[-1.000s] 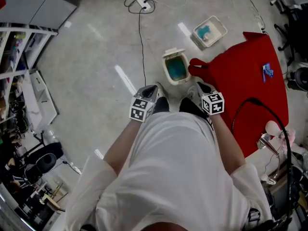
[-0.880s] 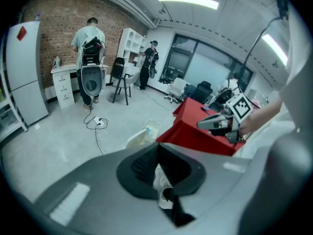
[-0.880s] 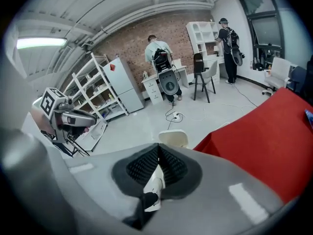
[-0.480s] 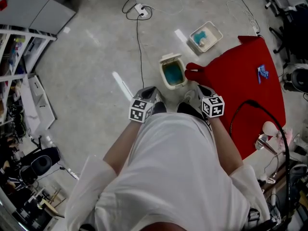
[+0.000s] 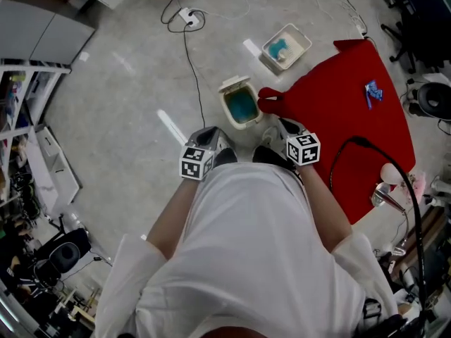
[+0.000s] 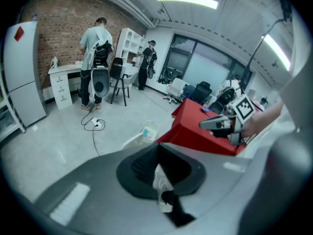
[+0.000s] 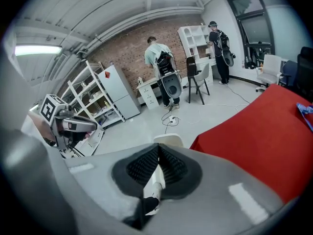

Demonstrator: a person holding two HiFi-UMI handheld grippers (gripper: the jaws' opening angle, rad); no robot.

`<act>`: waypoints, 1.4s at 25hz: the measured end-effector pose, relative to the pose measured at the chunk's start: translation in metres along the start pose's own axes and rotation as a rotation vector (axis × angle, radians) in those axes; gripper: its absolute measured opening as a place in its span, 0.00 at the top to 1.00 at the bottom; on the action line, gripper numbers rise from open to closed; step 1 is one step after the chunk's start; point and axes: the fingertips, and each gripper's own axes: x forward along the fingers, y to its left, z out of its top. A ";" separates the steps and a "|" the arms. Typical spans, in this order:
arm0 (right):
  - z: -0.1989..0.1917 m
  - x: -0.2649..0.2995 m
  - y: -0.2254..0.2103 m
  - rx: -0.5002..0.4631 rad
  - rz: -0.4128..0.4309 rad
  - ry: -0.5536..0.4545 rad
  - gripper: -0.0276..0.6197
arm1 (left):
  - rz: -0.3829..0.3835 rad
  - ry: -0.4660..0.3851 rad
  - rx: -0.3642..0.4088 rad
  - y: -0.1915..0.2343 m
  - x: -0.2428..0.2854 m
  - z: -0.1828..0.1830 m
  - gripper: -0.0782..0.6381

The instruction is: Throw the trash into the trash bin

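A white trash bin (image 5: pixel 239 104) with a teal liner stands lid-open on the floor just ahead of me; its lid also shows past my right jaws (image 7: pixel 168 140). A small blue scrap (image 5: pixel 371 92) lies on the red-covered table (image 5: pixel 338 118). My left gripper (image 5: pixel 210 132) and right gripper (image 5: pixel 287 128) hover at waist height, either side of the bin's near end and above it. In the left gripper view the jaws (image 6: pixel 157 148) meet with nothing held. The right gripper's jaws (image 7: pixel 159 150) also meet, and they hold nothing.
A white tray (image 5: pixel 285 48) with something blue in it sits on the floor beyond the bin. A black cable and power strip (image 5: pixel 184 18) run across the floor. Shelving (image 5: pixel 28 139) is at the left. Two people stand at a desk (image 6: pixel 95 62) by the brick wall.
The bin, tray and red table have slid up and left in the head view. Both grippers stay shut at my waist, the right one shifting slightly.
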 end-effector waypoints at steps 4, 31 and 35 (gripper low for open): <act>-0.002 -0.007 -0.029 0.015 -0.029 -0.007 0.95 | 0.010 0.006 -0.003 -0.009 0.011 0.002 0.88; 0.009 -0.105 -0.286 0.100 -0.331 -0.038 0.80 | 0.034 0.049 -0.005 -0.070 0.095 0.040 0.88; 0.012 -0.113 -0.327 0.088 -0.377 -0.016 0.78 | 0.056 0.055 -0.021 -0.073 0.100 0.045 0.88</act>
